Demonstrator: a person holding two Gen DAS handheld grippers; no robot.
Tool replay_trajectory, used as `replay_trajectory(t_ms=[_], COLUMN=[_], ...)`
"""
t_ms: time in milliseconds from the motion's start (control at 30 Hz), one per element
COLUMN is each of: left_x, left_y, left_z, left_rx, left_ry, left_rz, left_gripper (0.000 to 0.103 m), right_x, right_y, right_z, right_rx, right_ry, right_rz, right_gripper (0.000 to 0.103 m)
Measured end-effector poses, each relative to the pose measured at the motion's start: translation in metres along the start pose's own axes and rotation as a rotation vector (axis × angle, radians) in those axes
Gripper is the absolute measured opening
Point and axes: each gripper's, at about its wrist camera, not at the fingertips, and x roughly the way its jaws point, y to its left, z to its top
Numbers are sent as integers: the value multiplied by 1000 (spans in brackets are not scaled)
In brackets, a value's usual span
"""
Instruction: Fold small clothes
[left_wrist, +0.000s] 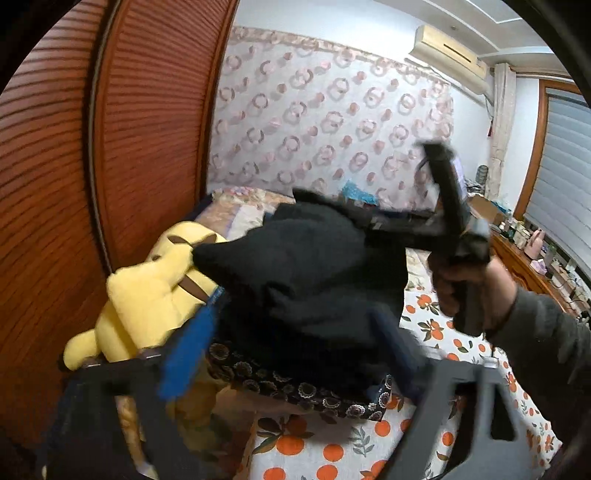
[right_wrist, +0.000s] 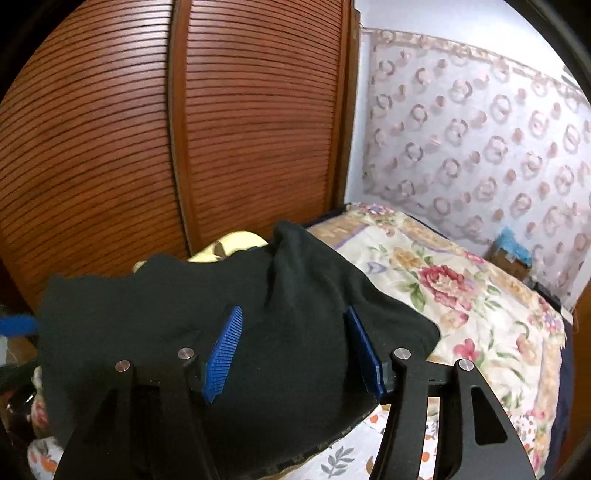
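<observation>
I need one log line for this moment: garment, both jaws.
black garment: heaped on bed | left gripper: jaws open | right gripper: jaws open, astride garment | fold: unfinished

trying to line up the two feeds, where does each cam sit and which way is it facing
Left wrist: on the left gripper, facing the black garment, yellow plush and far wall; shows the right gripper and hand.
Right wrist: on the right gripper, facing the wardrobe doors; its jaws straddle the garment.
Shared: garment, plush, wardrobe, patterned wall.
</observation>
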Motion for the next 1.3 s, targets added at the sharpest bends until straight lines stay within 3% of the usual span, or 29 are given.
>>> replay_trajectory(t_ms=[67, 167, 333, 500, 833, 1300], left_x=[-6, -15, -29, -41, -50, -56], left_y=[-1, -4, -13, -32, -91, -167], left_z=[2, 3, 4, 0, -21, -44], left_rx=[7, 18, 43, 78, 169, 198], left_ry=[-6, -16, -32, -53, -48, -10], left_rz=[25, 27, 30, 23, -34, -154], left_gripper=[103, 103, 103, 103, 103, 103], right_x=[15, 6, -54, -115, -235, -365], right_y=[4, -2, 2, 16, 38, 82], right_z=[-1, 3, -5, -41, -115, -192], right_rx=[-8, 23, 72, 85, 162, 288], right_ry=[26, 17, -20, -64, -123, -173], right_rz=[-16, -6, -1, -10, -51, -325], right_gripper=[61, 61, 61, 62, 80, 83])
